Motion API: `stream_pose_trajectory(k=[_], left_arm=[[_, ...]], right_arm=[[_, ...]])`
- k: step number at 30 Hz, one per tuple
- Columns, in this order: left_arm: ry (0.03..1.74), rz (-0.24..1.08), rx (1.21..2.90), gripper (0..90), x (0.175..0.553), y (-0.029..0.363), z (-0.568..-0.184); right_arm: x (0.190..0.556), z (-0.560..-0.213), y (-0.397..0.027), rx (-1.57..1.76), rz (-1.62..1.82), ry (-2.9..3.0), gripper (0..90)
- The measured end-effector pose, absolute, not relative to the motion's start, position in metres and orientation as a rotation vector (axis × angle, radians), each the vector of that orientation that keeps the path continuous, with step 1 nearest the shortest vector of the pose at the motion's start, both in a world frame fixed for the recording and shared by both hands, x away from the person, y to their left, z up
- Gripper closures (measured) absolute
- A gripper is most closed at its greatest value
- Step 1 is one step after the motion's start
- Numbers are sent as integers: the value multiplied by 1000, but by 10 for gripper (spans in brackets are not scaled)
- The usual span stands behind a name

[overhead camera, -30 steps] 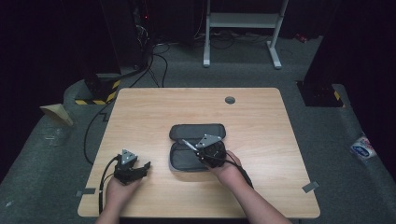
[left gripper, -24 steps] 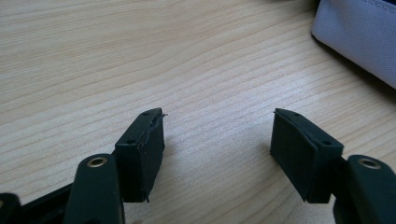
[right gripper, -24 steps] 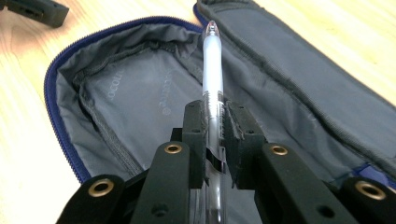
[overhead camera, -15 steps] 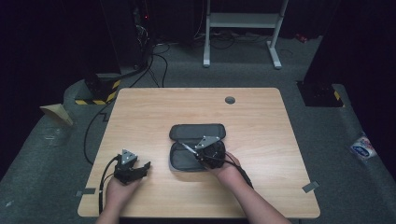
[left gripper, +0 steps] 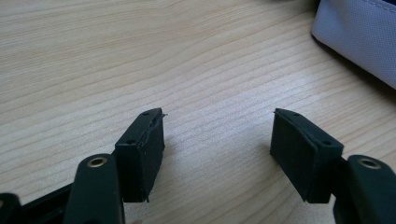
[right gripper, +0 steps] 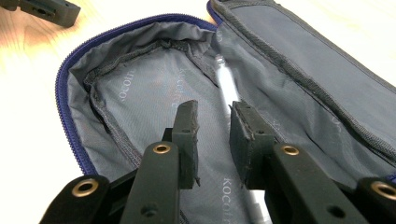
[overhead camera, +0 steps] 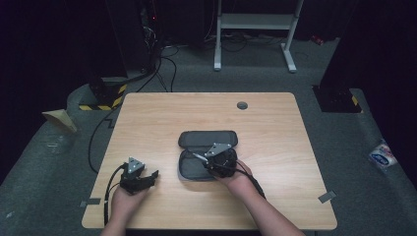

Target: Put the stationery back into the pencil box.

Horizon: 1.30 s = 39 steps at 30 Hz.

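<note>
Keep the right gripper point(right gripper: 212, 140), jaws narrowly parted and empty, low over the open pouch point(right gripper: 154, 93) toward the white pen point(right gripper: 228, 84) at centre frame, left gripper point(left gripper: 217, 149) spread wide.

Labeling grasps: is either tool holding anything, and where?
Nothing held. Left tool gapes over bare table; right tool is partly open above a white pen inside the open pencil case.
</note>
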<state>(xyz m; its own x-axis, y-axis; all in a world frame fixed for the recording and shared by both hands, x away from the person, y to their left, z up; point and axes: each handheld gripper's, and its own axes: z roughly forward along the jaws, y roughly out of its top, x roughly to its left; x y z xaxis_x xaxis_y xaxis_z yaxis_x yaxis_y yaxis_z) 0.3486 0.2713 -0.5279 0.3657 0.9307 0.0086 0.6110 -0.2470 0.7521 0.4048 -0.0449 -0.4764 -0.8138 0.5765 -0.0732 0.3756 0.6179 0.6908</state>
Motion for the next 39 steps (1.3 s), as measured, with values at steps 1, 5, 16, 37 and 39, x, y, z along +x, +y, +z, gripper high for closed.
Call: stream_pose_trajectory(k=[1, 5, 16, 37, 39], left_arm=[[1331, 615, 1961, 350, 349, 271, -528], [1329, 618, 1964, 350, 349, 271, -528], [1331, 618, 1960, 350, 349, 271, -528], [1332, 617, 1959, 350, 349, 271, -528], [1332, 617, 1959, 350, 349, 271, -528]], right_arm=[[405, -476, -45, 774, 996, 2553, 707], [405, -476, -47, 790, 1004, 2542, 688], [404, -473, -56, 834, 1034, 2483, 592], [411, -469, -121, 1033, 1030, 2263, 415], [411, -470, -129, 1057, 1024, 2246, 412]])
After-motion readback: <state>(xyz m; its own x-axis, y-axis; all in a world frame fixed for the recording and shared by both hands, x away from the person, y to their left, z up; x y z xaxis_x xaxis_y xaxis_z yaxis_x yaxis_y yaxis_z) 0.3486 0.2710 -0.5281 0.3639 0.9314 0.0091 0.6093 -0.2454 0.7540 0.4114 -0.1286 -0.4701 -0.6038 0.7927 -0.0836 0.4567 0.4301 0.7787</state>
